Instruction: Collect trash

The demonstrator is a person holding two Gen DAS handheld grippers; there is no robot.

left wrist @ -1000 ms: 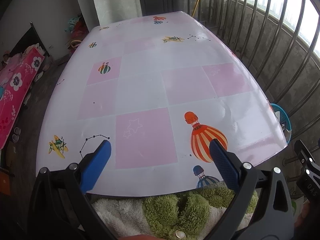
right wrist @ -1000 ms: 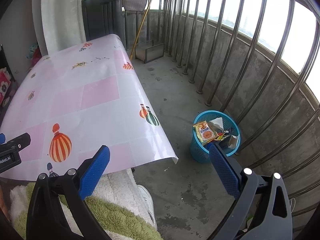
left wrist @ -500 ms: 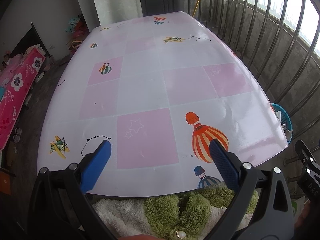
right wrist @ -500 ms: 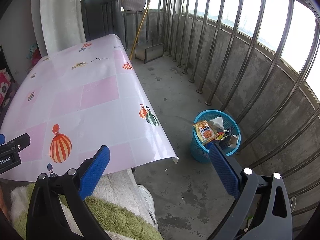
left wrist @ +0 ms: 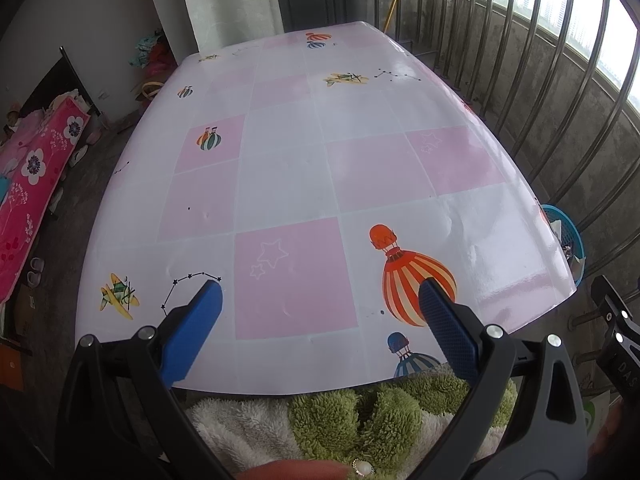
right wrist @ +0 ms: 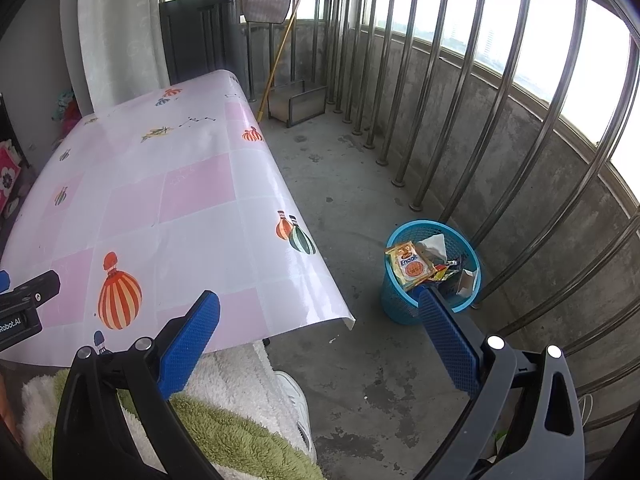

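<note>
glossy vinyl, white and pink squares printed with hot-air balloons, covers the table [left wrist: 304, 184] and droops over its edges. the left gripper [left wrist: 316, 308] hangs above the near edge of that cloth with its blue fingers [left wrist: 192, 328] spread wide and nothing between them. the right gripper [right wrist: 316, 320] is held off the table's corner over the concrete floor [right wrist: 352, 360], its jaws just as wide and holding nothing.

the trash sits in a blue mesh bin [right wrist: 400, 304] on the floor, close to the steel railing bars [right wrist: 472, 120] and apart from the table's hanging corner. a yellow snack packet [right wrist: 412, 266] leans on the bin's inner wall, with white crumpled paper [right wrist: 434, 244] and small wrappers beside it. in the left view only a sliver of the bin [left wrist: 570, 236] shows past the table edge.

a fluffy green and white garment [right wrist: 224, 412] fills the bottom of both views, and a white shoe [right wrist: 294, 400] rests on the floor below it. a yellow-handled broom [right wrist: 280, 56] leans at the far end of the balcony next to a metal dustpan [right wrist: 300, 104]. a pink flowered blanket [left wrist: 28, 184] lies to the left of the table.
</note>
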